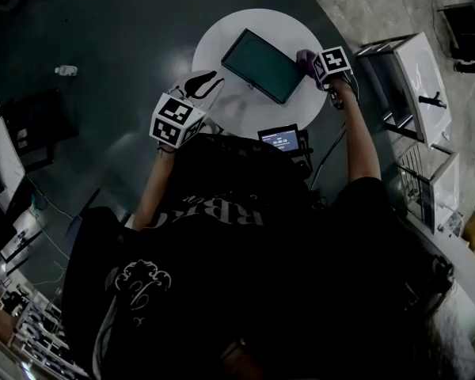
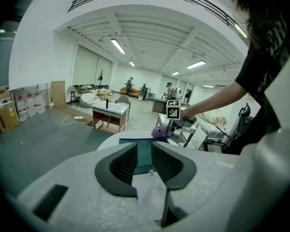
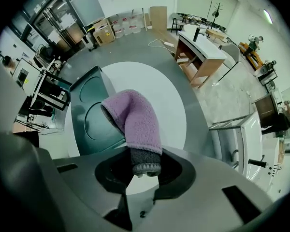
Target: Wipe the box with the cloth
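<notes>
A flat dark teal box [image 1: 263, 64] lies on the round white table [image 1: 222, 46]. My right gripper [image 1: 313, 60] hangs at the box's right end, shut on a purple cloth [image 1: 306, 57]. In the right gripper view the cloth [image 3: 133, 117] stands up out of the gripper [image 3: 142, 166] and droops over the box [image 3: 89, 115]. My left gripper [image 1: 199, 84] hovers over the table's left part, a little left of the box, open and holding nothing. In the left gripper view its jaws [image 2: 144, 149] frame the box [image 2: 130, 139], with the cloth [image 2: 159, 132] beyond.
A small device with a lit screen [image 1: 281, 139] sits at the table's near edge. White metal racks [image 1: 416, 77] stand close on the right. A wooden desk [image 3: 203, 47] stands farther off. A small bottle [image 1: 66, 70] lies on the dark floor at left.
</notes>
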Demonstrator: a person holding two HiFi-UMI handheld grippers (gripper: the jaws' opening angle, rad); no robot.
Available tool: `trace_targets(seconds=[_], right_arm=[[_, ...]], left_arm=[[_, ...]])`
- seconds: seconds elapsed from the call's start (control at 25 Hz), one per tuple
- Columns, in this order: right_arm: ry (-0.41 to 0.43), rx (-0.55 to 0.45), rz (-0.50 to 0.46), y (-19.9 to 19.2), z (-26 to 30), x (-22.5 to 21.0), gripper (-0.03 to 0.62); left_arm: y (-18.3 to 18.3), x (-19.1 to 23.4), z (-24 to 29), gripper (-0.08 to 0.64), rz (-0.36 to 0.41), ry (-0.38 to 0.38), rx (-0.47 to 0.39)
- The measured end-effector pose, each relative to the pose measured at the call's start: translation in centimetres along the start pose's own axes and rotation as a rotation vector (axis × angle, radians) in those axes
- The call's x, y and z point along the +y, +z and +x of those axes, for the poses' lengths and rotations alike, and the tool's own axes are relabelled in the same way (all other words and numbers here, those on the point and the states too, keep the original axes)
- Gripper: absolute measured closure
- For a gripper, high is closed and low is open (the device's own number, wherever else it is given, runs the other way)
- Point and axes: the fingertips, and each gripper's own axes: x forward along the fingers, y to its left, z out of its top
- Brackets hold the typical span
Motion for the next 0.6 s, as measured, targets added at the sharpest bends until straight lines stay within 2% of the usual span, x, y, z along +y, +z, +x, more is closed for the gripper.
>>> trace_targets(seconds=[0.32,0.6], right_arm=[[-0.014,0.008,-0.075,4.5,-0.3,2.7,0.515],[-0.015,0.016,-0.139,10.1,0.1,6.3,0.515]], left_arm=[[-0.5,2.7,-1.8,0.471,-0.037,0.029,-0.023],[-1.6,6.8,-4.4,0.471,-0.076,0.075,-0.041]])
